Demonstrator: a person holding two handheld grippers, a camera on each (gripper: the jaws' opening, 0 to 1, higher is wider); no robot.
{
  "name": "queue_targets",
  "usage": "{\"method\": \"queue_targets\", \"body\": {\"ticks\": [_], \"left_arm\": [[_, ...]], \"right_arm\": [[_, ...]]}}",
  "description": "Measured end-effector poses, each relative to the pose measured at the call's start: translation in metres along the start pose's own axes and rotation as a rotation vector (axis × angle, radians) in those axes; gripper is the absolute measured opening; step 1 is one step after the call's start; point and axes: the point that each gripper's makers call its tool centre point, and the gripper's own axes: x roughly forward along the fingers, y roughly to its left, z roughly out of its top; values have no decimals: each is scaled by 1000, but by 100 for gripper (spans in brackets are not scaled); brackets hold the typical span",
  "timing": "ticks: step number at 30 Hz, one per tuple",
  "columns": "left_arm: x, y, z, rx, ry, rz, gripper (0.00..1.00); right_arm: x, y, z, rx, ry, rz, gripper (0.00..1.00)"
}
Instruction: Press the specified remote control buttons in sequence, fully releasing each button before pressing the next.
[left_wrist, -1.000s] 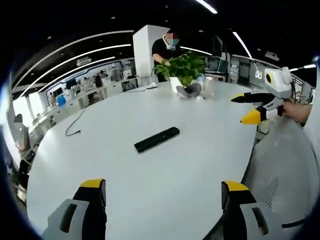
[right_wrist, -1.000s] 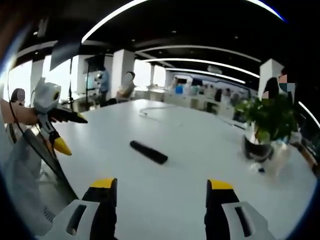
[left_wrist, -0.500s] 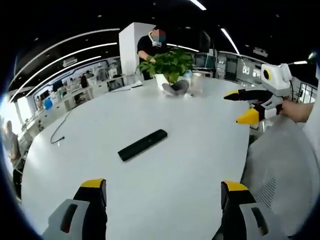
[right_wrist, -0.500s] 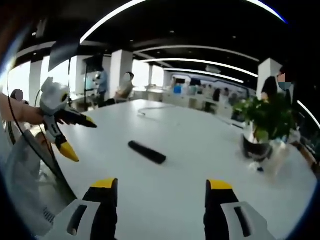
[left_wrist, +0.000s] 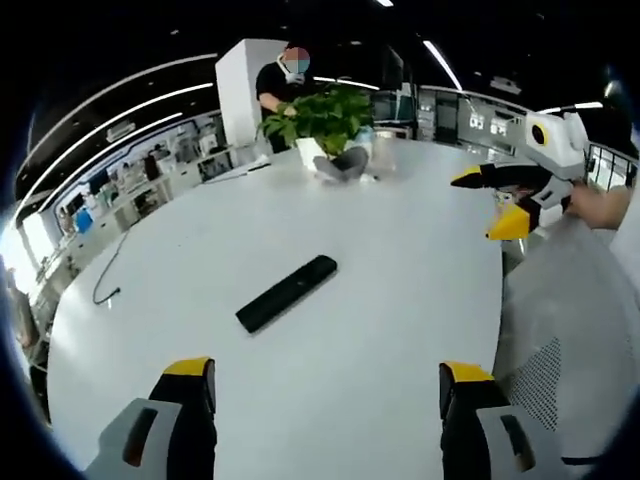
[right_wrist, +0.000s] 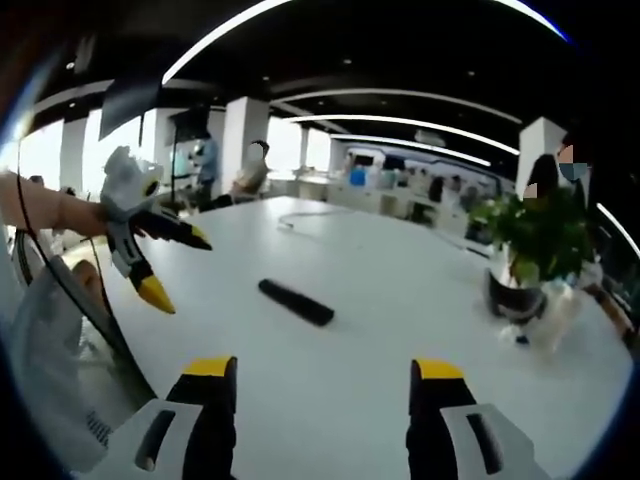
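Beyond remote control (left_wrist: 286, 293): potted plant (left_wrist: 325, 125)

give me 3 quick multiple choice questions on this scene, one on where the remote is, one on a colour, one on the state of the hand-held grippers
1. Where does the remote lie?
A. flat on the white table
B. in the plant pot
C. on a chair

2. What colour are the tips of the left hand-held gripper?
A. red
B. yellow
C. blue

3. How do the jaws of the right hand-held gripper stand?
A. shut on the remote
B. shut on nothing
C. open, holding nothing

Key: 1 A, it rests mid-table, apart from the potted plant; 2 B, yellow caps show; 3 C, bare table shows between them.
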Motion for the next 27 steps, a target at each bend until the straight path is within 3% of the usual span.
{"method": "queue_targets", "body": {"ticks": [7,27], "left_arm": [[5,11,16,-42,-32,-30,96],[31,13,24,12,45,-142,92]], "right_arm": [[0,-1,-1,2,3,-2,67],[0,-3,-5,1,24,-8,65]]}}
